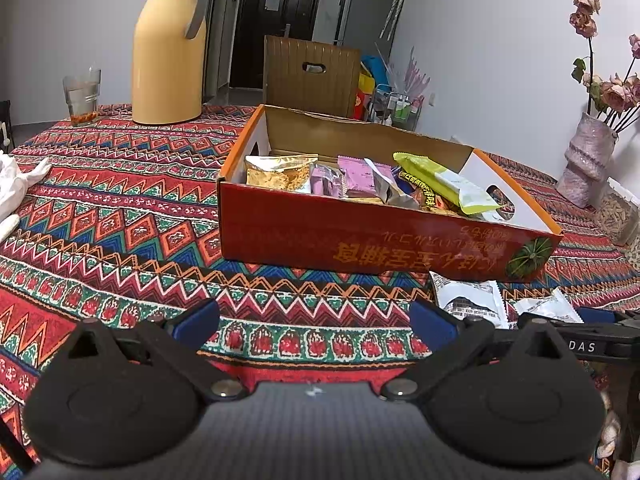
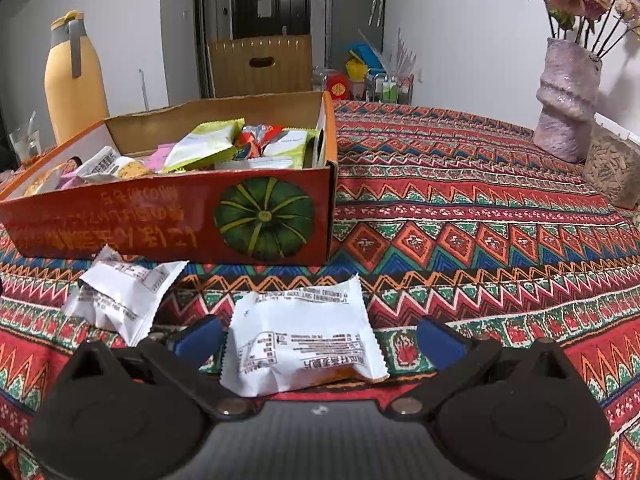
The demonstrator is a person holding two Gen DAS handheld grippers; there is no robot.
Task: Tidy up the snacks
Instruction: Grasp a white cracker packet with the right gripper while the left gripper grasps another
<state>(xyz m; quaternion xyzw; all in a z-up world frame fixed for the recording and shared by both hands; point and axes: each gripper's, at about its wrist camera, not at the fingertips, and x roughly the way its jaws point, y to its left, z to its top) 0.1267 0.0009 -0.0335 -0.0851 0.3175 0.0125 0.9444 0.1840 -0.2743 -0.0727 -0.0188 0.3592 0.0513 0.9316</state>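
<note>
On the patterned tablecloth point(image 2: 460, 216) sits the red cardboard box point(image 1: 360, 236) w/ a green pumpkin printed on its front, open top, already holding a heap of snack packets: a gold one point(image 1: 280, 172) at the left end, pink ones point(image 1: 360, 174) mid, a lime-green packet point(image 1: 444, 178) tilted up toward the right end.

My left gripper point(image 1: 314, 318) hangs low over the cloth, level, aimed at the box front w/ a stretch of cloth in between. Its blue pads point(image 1: 198, 318) are spread wide w/ only bare cloth between them; it has hold of nothing.

My right gripper point(image 2: 320, 334) is also low & level, pointing at the box's pumpkin corner. Jaws wide apart. A white snack packet point(image 2: 304, 340), label side up, lies flat on the cloth between the pads; the left pad point(image 2: 200, 336) is right at its edge, can't tell if it's touching, and the right pad point(image 2: 440, 338) stands clear of it. Not gripped. A second white packet point(image 2: 124, 294), crumpled, lies just left of it, near the box front.

Both white packets point(image 1: 472, 298) show at the left cam's right side too, just beside part of my right gripper.

Further back: yellow thermos jug point(image 1: 168, 48), glass point(image 1: 82, 96) w/ liquid beside it, pink vase point(image 2: 566, 100) of dried roses far right.
</note>
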